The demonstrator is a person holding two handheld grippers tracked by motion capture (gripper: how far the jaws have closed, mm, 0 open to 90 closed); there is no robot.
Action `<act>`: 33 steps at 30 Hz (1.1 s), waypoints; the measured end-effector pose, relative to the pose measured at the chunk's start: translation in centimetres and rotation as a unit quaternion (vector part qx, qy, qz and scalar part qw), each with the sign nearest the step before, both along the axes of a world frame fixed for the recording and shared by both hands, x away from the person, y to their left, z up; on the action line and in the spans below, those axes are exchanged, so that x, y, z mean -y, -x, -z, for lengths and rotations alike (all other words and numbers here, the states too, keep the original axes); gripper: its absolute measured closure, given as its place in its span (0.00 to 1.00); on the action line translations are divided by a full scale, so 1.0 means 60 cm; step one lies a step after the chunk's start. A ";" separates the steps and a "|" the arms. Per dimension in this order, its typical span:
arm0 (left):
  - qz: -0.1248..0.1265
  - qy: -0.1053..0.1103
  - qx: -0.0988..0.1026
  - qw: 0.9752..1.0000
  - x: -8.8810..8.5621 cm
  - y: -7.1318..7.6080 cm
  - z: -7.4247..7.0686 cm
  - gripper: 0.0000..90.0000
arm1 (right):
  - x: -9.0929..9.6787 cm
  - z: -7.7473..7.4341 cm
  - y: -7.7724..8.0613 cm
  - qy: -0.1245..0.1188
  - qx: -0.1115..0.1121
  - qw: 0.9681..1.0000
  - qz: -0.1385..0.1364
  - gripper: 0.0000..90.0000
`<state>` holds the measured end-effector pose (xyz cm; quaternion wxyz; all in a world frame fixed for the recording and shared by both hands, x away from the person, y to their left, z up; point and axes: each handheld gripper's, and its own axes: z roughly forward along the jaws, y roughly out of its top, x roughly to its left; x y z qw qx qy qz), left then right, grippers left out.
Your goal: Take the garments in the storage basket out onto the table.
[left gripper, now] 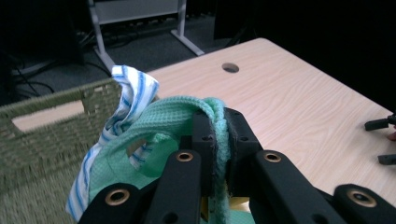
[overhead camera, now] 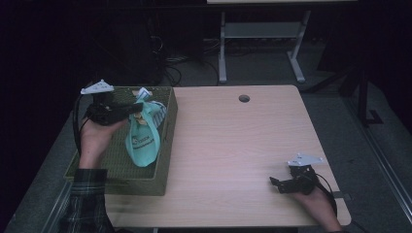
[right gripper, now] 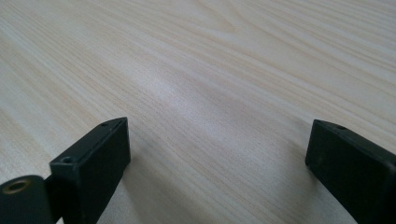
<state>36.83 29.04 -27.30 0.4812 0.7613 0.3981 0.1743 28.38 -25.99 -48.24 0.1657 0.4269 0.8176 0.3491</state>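
Mint waffle cloth (overhead camera: 143,141): pinched in my left gripper (left gripper: 215,140), lifted above the woven basket (overhead camera: 165,141) to clear it. Right gripper (overhead camera: 282,185): jaws spread, resting idle on the table (overhead camera: 233,145).

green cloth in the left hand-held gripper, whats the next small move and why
Probably carry the green cloth rightward over the basket wall to the bare table: the left hand-held gripper is shut on it, it hangs above the basket, and the right hand-held gripper waits open.

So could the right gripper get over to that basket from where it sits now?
Probably yes: the right gripper rests open near the table's right front corner, with bare wood between it and the basket, though the left gripper holding a green cloth is there.
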 end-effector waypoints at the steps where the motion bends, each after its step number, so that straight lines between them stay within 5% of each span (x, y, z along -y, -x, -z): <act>1: 0.001 0.001 0.004 1.000 0.000 0.000 -0.005 0.93 | 0.000 0.000 0.000 0.000 0.000 1.000 0.000 0.07; 15: 0.031 0.026 0.032 0.999 0.025 -0.004 -0.064 0.93 | 0.000 0.000 0.000 0.000 0.000 1.000 0.000 0.07; 33: 0.079 0.044 0.042 0.995 0.084 -0.006 -0.082 0.93 | 0.000 0.000 0.000 0.000 0.000 1.000 0.000 0.07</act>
